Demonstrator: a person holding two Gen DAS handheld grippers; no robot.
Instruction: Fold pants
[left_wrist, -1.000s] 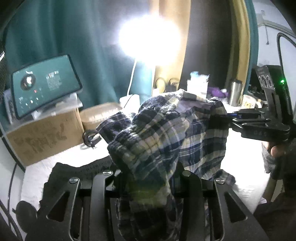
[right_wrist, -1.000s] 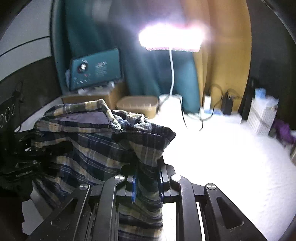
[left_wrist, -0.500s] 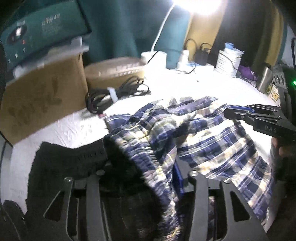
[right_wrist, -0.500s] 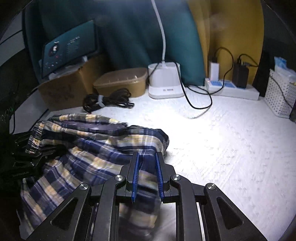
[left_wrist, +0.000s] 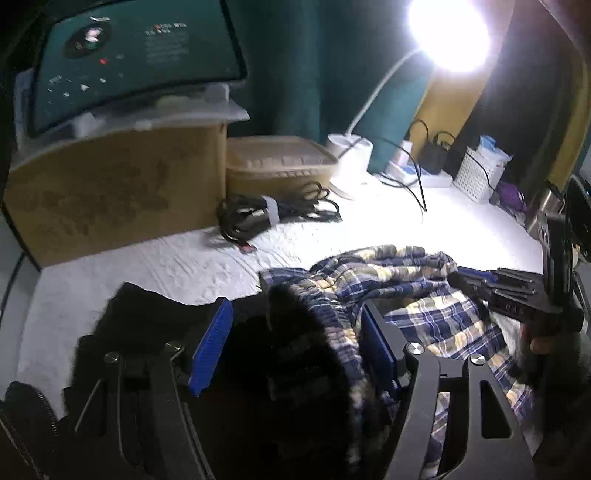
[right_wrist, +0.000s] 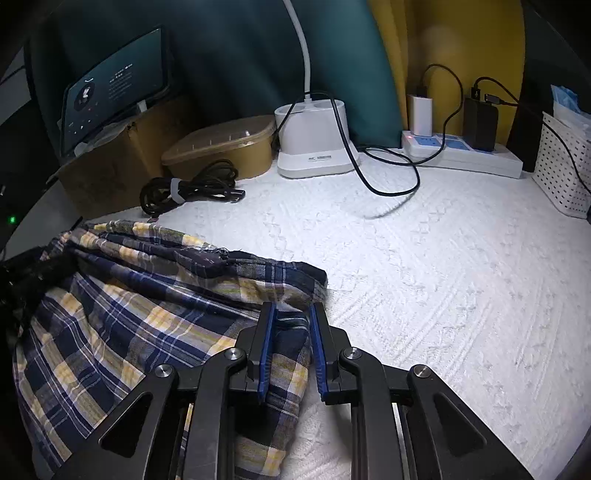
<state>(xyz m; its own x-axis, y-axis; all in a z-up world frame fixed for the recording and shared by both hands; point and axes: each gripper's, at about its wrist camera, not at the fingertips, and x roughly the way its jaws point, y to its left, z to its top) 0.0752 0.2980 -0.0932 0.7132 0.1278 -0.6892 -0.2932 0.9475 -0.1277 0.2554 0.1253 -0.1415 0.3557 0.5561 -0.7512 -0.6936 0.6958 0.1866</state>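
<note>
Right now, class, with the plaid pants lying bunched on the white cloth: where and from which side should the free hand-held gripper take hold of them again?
Grip the elastic waistband edge of the plaid pants, coming from above and the near side. It humps up, thick and gathered, between the left hand-held gripper's just-opened jaws, while the rest lies flat.

Plaid pants (right_wrist: 122, 314), navy, yellow and white checked (elastic waistband gathered), lie crumpled in a loose heap on the white textured surface, partly doubled over.

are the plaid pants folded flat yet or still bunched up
Still bunched. The plaid pants lie in a rumpled heap on the white cover, layers uneven, one edge between the right tongs.
</note>
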